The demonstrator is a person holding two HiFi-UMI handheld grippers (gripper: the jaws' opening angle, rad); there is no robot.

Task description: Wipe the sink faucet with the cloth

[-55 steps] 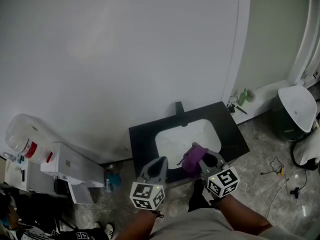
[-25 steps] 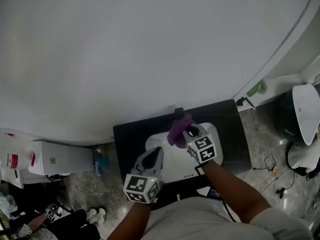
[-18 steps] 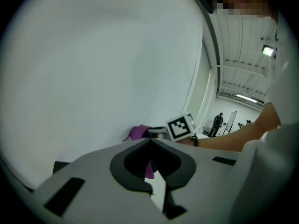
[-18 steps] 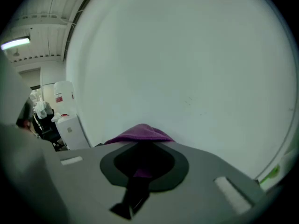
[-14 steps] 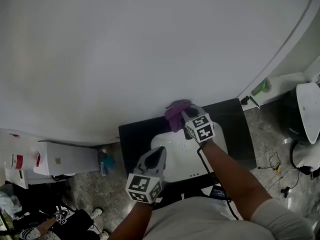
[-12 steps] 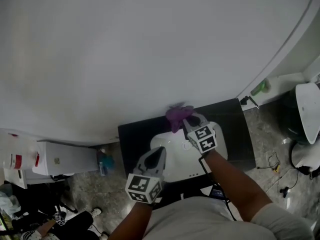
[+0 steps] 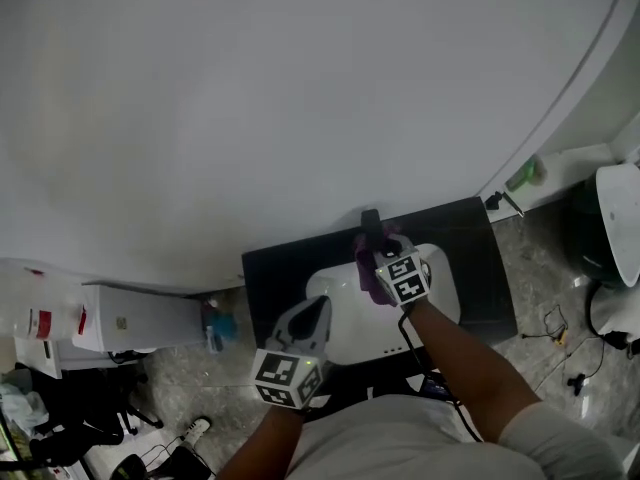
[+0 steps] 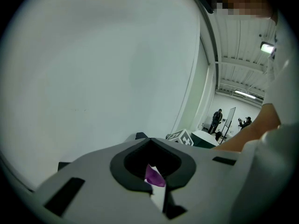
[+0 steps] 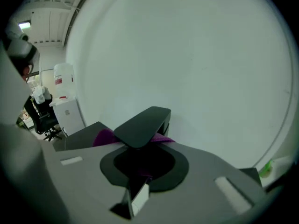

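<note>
Right gripper [image 7: 384, 260], just right of centre in the head view, has its jaws closed on a purple cloth [image 7: 367, 269]. Its own view shows the cloth bunched beneath the flat spout of the black faucet [image 7: 371, 224], with purple showing on either side of the spout. The faucet stands at the back edge of the white basin [image 7: 340, 320], against the pale wall that fills the upper frame. Left gripper [image 7: 313, 314], lower centre, has its jaws drawn together with nothing between them. It hangs over the basin's near left rim, apart from the faucet. The basin is set in a black countertop [image 7: 272, 273]. A green bottle [image 7: 521, 176] stands at the right edge, by the wall's corner.
</note>
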